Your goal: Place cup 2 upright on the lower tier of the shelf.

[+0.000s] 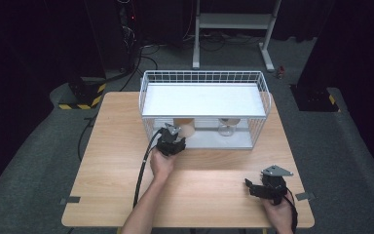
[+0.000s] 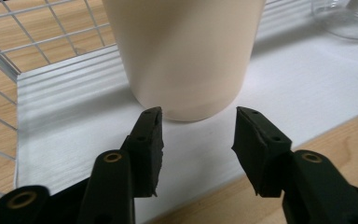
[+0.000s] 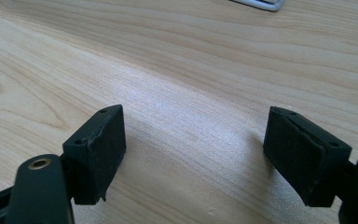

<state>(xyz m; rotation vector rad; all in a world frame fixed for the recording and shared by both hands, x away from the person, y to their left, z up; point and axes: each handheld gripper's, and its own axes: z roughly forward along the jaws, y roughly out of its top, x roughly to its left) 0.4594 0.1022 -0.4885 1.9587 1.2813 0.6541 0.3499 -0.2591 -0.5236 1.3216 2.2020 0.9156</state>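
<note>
Nearest the person, the right gripper (image 1: 251,187) rests at about 5 o'clock on the pale wooden bench (image 1: 112,175), jaws spread wide over bare wood with nothing between them.

At about 11 o'clock from it, the left gripper (image 1: 177,143) stands at the open front of the white wire rack (image 1: 148,87). Its jaws are released, parted just short of the base of the cream, tapered plastic cup (image 2: 186,56); the pads do not touch it. The cup stands upright on the rack's white lower shelf (image 2: 303,88), left of centre.

Judgement: the step in hand appears to be a release. To do it well, draw the left gripper straight back toward 6 o'clock, level, without brushing the cup's base or the wires at its left.

Further in, at 3 o'clock from the cup, a clear stemmed glass (image 1: 226,127) stands on the same shelf.

Count: two grippers, one cup, one glass, one rack, one bench.
</note>
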